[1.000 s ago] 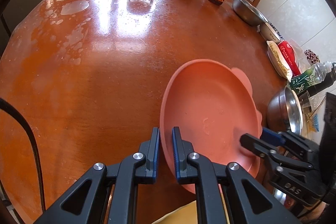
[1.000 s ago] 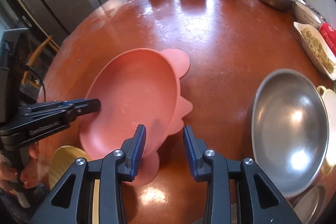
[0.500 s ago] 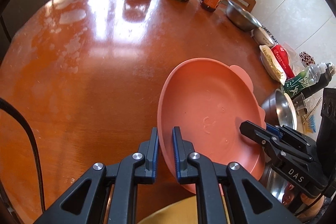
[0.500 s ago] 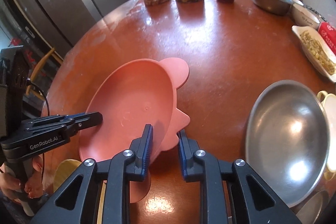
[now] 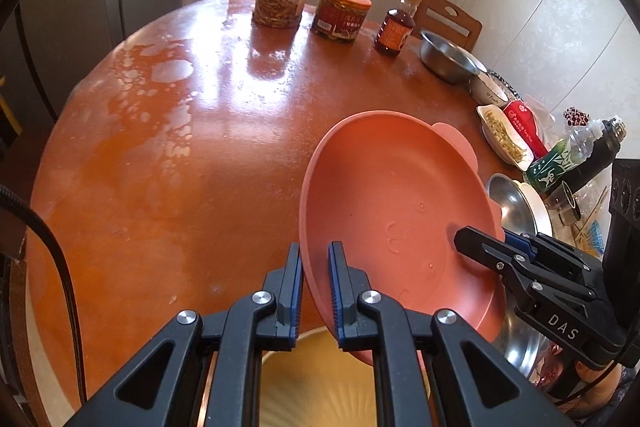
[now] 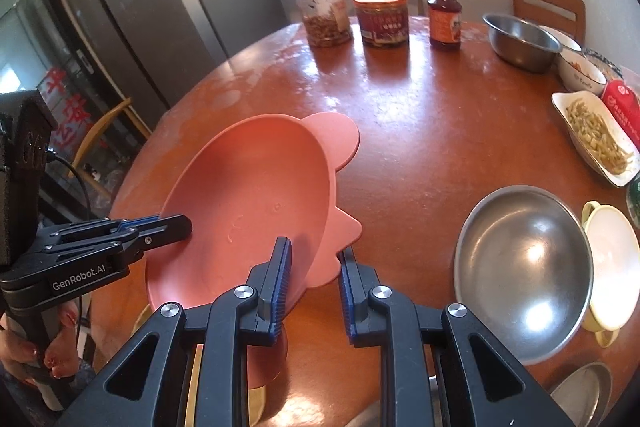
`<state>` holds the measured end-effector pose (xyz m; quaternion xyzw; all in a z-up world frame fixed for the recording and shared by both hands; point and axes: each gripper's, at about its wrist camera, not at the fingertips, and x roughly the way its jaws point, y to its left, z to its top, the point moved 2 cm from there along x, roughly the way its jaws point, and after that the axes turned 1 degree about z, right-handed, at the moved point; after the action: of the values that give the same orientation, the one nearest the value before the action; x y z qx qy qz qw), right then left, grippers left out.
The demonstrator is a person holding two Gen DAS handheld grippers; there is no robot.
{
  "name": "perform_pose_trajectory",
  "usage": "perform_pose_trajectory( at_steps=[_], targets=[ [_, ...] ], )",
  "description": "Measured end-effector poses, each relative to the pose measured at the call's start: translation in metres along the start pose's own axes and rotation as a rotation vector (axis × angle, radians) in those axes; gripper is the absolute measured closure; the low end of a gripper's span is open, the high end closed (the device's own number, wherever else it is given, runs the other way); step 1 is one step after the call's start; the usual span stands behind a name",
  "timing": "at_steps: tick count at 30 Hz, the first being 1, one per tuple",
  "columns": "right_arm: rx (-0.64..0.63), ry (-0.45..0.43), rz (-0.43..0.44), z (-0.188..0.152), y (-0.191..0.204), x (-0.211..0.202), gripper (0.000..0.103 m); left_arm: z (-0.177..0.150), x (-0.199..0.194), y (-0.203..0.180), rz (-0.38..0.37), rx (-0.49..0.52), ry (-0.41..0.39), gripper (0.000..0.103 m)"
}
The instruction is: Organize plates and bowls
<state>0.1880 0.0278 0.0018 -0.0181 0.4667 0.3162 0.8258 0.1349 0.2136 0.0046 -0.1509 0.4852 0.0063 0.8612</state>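
Note:
A pink plate [image 5: 392, 211] with ear-shaped tabs hangs tilted above the round brown table [image 5: 180, 155], gripped from both sides. My left gripper [image 5: 315, 255] is shut on its near left rim, which runs between the blue pads. My right gripper [image 6: 314, 255] is shut on the opposite rim by a tab, and it shows in the left wrist view as the black right gripper [image 5: 472, 243] reaching over the plate's edge. The left gripper [image 6: 176, 225] enters the right wrist view from the left. A yellow plate [image 5: 320, 379] lies directly beneath.
A large steel bowl [image 6: 520, 279] and a white lidded bowl with yellow handles [image 6: 612, 259] sit right of the plate. Two jars [image 6: 324, 13], a sauce bottle [image 6: 444, 13], another steel bowl [image 6: 520, 41] and a dish of food [image 6: 596, 139] line the far and right edges.
The right gripper's jaws closed onto the plate's rim. Both grippers then rose with the plate, lifting it off the table, and both views tipped up towards the far wall.

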Motion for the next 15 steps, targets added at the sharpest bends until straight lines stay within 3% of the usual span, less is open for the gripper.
perform_pose_trajectory(
  at_steps=[15],
  targets=[
    [-0.097, 0.021, 0.062, -0.024, 0.03, -0.009, 0.079, -0.045, -0.033, 0.009, 0.064, -0.059, -0.036, 0.09]
  ],
)
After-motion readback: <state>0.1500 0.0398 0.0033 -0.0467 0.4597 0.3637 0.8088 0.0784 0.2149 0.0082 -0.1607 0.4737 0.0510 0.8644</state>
